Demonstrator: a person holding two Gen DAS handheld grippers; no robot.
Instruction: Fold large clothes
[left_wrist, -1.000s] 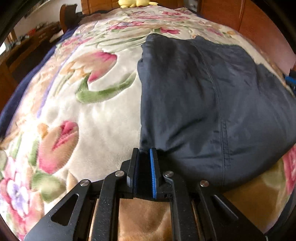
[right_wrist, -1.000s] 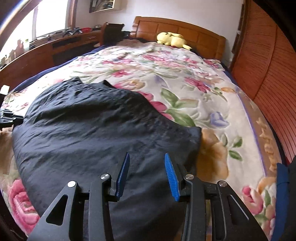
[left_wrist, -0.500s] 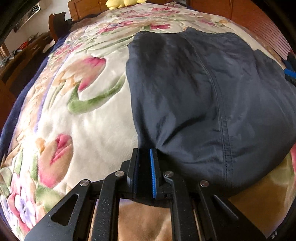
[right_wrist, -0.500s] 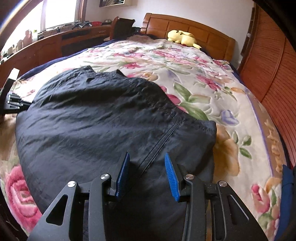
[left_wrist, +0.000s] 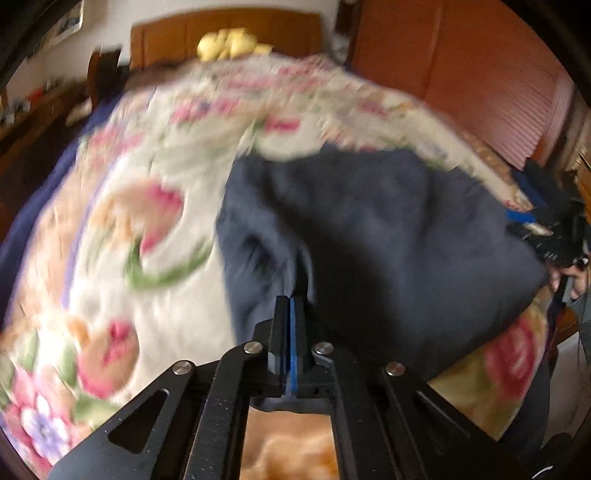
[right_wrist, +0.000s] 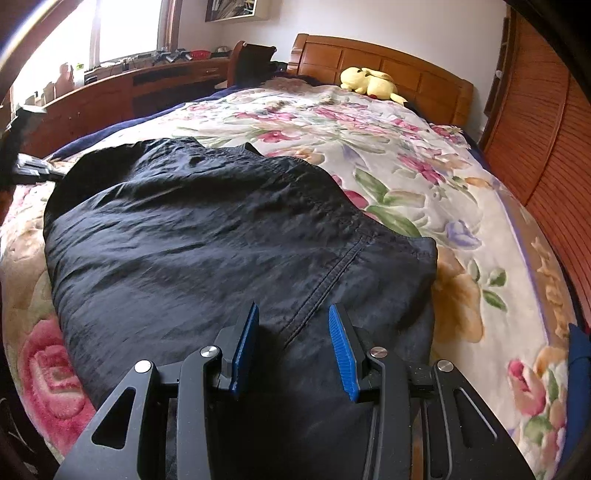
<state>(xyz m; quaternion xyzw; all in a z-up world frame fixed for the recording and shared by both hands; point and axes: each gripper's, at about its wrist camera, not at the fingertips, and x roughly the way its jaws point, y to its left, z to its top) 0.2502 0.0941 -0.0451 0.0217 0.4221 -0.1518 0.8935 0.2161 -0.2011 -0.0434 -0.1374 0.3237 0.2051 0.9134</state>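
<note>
A large dark navy garment (left_wrist: 388, 240) lies spread on the flowered blanket (left_wrist: 147, 295) of a bed. My left gripper (left_wrist: 290, 301) is shut on the garment's near left corner. The cloth rises in a ridge to its tips, and this view is blurred. In the right wrist view the garment (right_wrist: 203, 240) fills the near half of the bed. My right gripper (right_wrist: 293, 314) stands open just above the garment's near right part, with a stitched seam (right_wrist: 325, 280) running between its blue pads (right_wrist: 341, 350). The left gripper (right_wrist: 29, 170) shows at that view's far left edge.
A yellow plush toy (right_wrist: 369, 83) lies by the wooden headboard (right_wrist: 406, 70). A slatted wooden wall (right_wrist: 546, 147) runs along the bed's right side. A long wooden desk (right_wrist: 129, 85) under a window stands to the left. The blanket (right_wrist: 369, 129) beyond the garment is bare.
The left gripper has shut fully on the corner and risen, pulling the cloth up with it, and its view has tilted upward. The right gripper has edged slightly forward over the garment.
</note>
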